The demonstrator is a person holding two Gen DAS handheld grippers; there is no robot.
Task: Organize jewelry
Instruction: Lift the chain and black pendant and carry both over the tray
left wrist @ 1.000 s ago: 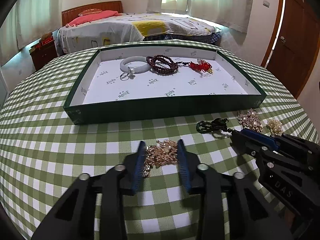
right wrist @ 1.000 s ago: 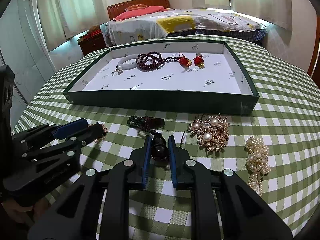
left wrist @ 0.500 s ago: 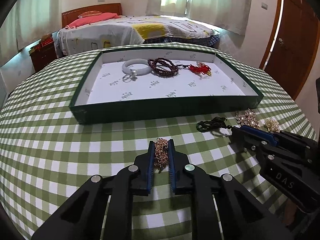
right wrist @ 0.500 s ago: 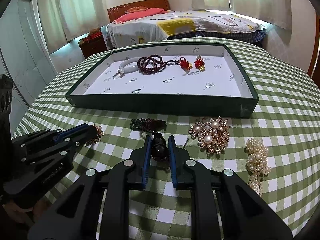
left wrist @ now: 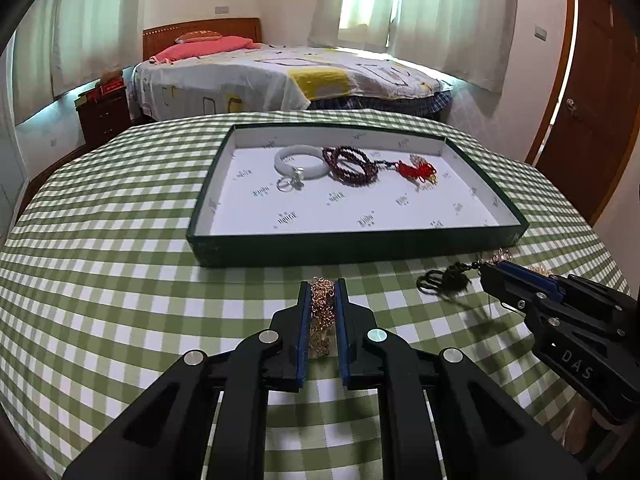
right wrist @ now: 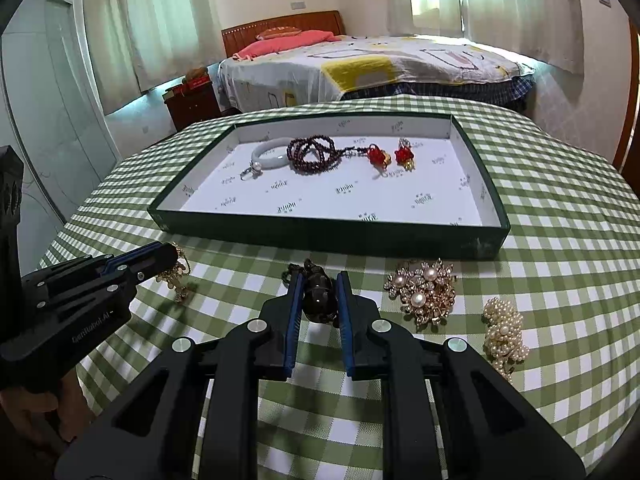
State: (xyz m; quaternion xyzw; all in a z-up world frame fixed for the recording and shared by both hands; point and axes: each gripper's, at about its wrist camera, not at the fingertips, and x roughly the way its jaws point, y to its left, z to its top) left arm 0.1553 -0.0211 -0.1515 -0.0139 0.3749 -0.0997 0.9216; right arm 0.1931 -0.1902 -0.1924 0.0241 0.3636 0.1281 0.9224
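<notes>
My left gripper (left wrist: 324,286) is shut on a gold chain (left wrist: 322,312), which hangs just above the checked cloth; the right wrist view shows the chain (right wrist: 178,276) dangling from the left gripper (right wrist: 172,252). My right gripper (right wrist: 319,278) is shut on a dark pendant (right wrist: 320,296) whose black cord (left wrist: 442,280) trails from the right gripper (left wrist: 486,270). Beyond both lies the green tray (left wrist: 352,246) holding a white bangle (left wrist: 300,158), dark red beads (left wrist: 350,164) and red knot ornaments (left wrist: 418,170).
A pearl-and-gold brooch (right wrist: 424,290) and a pearl cluster (right wrist: 502,330) lie on the cloth right of my right gripper. The near half of the tray's white floor (right wrist: 340,204) is bare. A bed stands behind the round table, and a door is at the right.
The left gripper's jaws closed on the gold chain and lifted it off the cloth. The right gripper stayed shut on the dark pendant, almost still.
</notes>
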